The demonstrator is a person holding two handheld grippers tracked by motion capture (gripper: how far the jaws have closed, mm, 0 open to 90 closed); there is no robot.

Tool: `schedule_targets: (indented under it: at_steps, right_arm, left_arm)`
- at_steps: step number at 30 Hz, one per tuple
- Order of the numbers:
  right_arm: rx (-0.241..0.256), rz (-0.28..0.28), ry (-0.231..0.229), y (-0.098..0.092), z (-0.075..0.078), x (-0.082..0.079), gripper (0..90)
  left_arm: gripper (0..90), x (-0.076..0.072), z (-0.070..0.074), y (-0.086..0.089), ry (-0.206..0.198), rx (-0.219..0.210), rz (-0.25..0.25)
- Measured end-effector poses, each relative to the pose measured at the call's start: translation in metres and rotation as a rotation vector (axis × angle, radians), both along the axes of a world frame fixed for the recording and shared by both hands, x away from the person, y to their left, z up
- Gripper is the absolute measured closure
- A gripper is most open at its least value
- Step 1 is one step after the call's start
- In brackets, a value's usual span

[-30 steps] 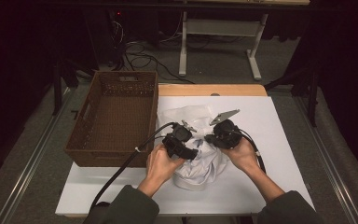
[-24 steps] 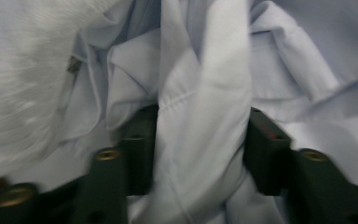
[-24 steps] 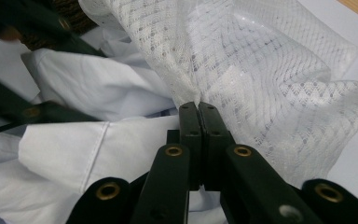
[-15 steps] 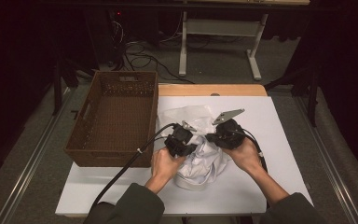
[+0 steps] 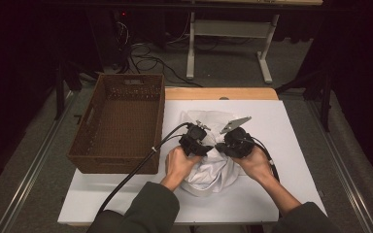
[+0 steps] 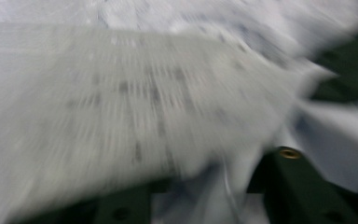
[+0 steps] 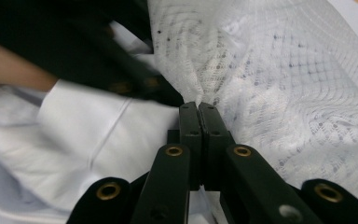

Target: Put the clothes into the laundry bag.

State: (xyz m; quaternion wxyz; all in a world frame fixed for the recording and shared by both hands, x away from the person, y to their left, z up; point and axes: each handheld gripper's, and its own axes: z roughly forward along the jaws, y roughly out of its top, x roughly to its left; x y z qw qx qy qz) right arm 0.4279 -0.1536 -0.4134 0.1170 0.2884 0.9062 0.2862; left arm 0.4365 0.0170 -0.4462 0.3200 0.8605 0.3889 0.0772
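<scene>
A white mesh bag (image 5: 214, 119) lies mid-table with a bunched white garment (image 5: 209, 175) at its near end. Both hands hold their grippers close together over the spot where the two cloths meet. My right gripper (image 7: 198, 106) is shut on a pinched fold of the mesh bag (image 7: 279, 84), and the garment (image 7: 88, 126) lies to its left. My left gripper (image 5: 197, 140) is blurred in its own view. Its two arms stand apart, and the mesh bag (image 6: 135, 93) drapes over them and hides the tips.
A brown wicker basket (image 5: 121, 161) stands empty at the table's left. The white table top (image 5: 286, 145) has bare room to the right and front. A black cable (image 5: 126, 182) trails from the left gripper toward the front edge.
The left gripper has shifted a little right, closer to the right one. The garment looks more bunched beneath the hands. The right gripper has held its place.
</scene>
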Motion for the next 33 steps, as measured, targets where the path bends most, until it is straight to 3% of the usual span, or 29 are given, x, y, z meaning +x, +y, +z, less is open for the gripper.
schedule_targets:
  at_steps: [3, 6, 10, 13, 16, 17, 21, 23, 26, 30, 33]
  right_arm:
    - [-0.001, -0.016, -0.001, 0.001, -0.002, 0.002, 90.0]
    - [-0.008, -0.013, -0.011, 0.002, -0.001, 0.003, 90.0]
    - [-0.015, -0.021, -0.011, 0.003, 0.000, 0.004, 90.0]
    - [-0.016, -0.017, -0.012, 0.005, -0.001, 0.006, 90.0]
    - [-0.014, -0.010, -0.015, 0.007, 0.000, 0.006, 90.0]
    - [-0.017, -0.009, -0.014, 0.007, 0.001, 0.005, 90.0]
    - [0.002, 0.005, -0.012, 0.006, 0.004, 0.003, 90.0]
    - [0.021, 0.011, -0.013, 0.005, 0.008, 0.000, 90.0]
    - [0.052, 0.039, -0.033, 0.002, 0.017, -0.007, 90.0]
    - [0.011, 0.043, -0.026, 0.006, 0.013, -0.010, 90.0]
    - [-0.035, 0.020, -0.021, 0.007, 0.003, -0.007, 85.9]
  left_arm:
    - [47.8, -0.021, 0.014, 0.009, -0.037, 0.055, -0.025]
    - [42.4, -0.040, 0.019, 0.018, -0.044, 0.056, -0.050]
    - [35.6, -0.053, 0.008, 0.022, -0.012, 0.073, -0.090]
    - [34.6, -0.048, -0.005, 0.016, -0.012, 0.086, -0.085]
    - [46.1, -0.037, -0.014, 0.011, -0.028, 0.049, -0.059]
    - [52.7, -0.033, -0.016, 0.010, -0.019, 0.003, -0.047]
    - [83.0, -0.029, -0.011, 0.003, -0.060, -0.088, -0.085]
    - [85.9, -0.028, -0.005, 0.001, -0.072, -0.125, -0.072]
    - [86.5, -0.016, -0.006, 0.000, -0.030, -0.162, -0.018]
    - [85.7, 0.003, -0.020, -0.007, 0.019, -0.114, 0.058]
    - [78.3, -0.001, -0.017, -0.004, 0.023, -0.089, 0.048]
